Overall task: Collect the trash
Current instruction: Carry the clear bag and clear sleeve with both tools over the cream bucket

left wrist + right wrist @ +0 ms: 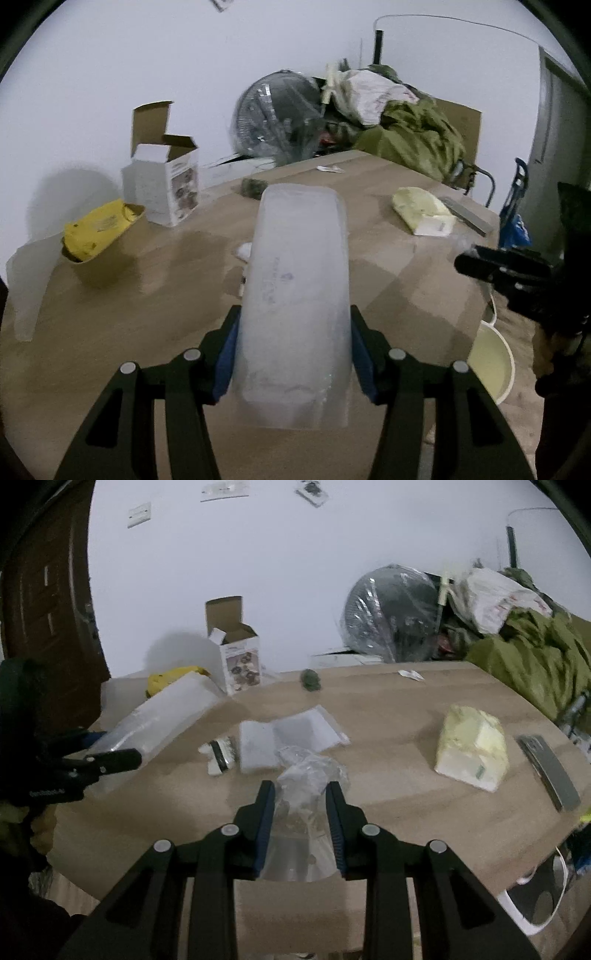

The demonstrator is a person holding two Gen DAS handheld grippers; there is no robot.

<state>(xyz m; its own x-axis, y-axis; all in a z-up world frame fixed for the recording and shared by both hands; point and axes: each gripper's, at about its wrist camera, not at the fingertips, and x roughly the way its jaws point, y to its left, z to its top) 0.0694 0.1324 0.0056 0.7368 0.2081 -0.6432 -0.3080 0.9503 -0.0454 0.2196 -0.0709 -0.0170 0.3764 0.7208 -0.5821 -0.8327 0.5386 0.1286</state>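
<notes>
My left gripper [293, 328] is shut on a long translucent plastic sleeve [295, 288] that sticks out forward above the wooden table [110, 332]; it also shows in the right wrist view [162, 716]. My right gripper [301, 797] is shut on a crumpled clear plastic bag [308, 775], held just above the table [406, 812]. A flat clear bag [280, 738] and a small black-and-white scrap [219, 755] lie just beyond it. A white bin [491, 362] stands on the floor at the table's right edge.
An open cardboard box [162, 181], a yellow packet in a bowl [99, 232], a pale yellow wrapped pack [472, 746], a grey strip [550, 771], a small dark clump [310, 679] and a white scrap [410, 675] are on the table. A wrapped fan [391, 616] and green clothes [535, 657] are behind.
</notes>
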